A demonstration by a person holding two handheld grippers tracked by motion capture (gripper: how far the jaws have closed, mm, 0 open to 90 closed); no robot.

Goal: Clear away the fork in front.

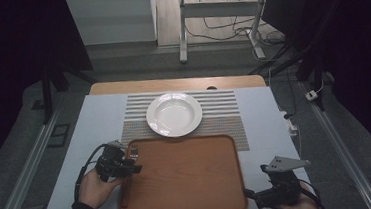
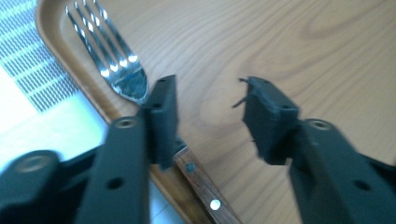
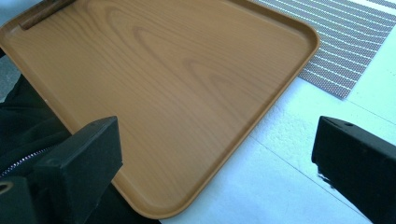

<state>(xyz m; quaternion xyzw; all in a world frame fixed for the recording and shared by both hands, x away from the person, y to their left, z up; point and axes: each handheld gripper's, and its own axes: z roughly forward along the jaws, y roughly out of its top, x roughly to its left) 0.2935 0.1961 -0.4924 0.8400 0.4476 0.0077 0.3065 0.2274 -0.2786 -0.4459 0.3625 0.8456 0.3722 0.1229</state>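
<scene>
Releasing the fork [image 2: 122, 79] is the step in hand: it lies inside the wooden tray [image 1: 189, 177], along its left rim, tines toward the white plate [image 1: 174, 114]. Your left gripper [image 2: 205, 112] stands open and empty above the handle; lift it straight up without nudging the fork.

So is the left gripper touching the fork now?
Cannot tell. In the left gripper view the left gripper stands open over the tray, one jaw overlapping the fork, hiding any gap.
</scene>
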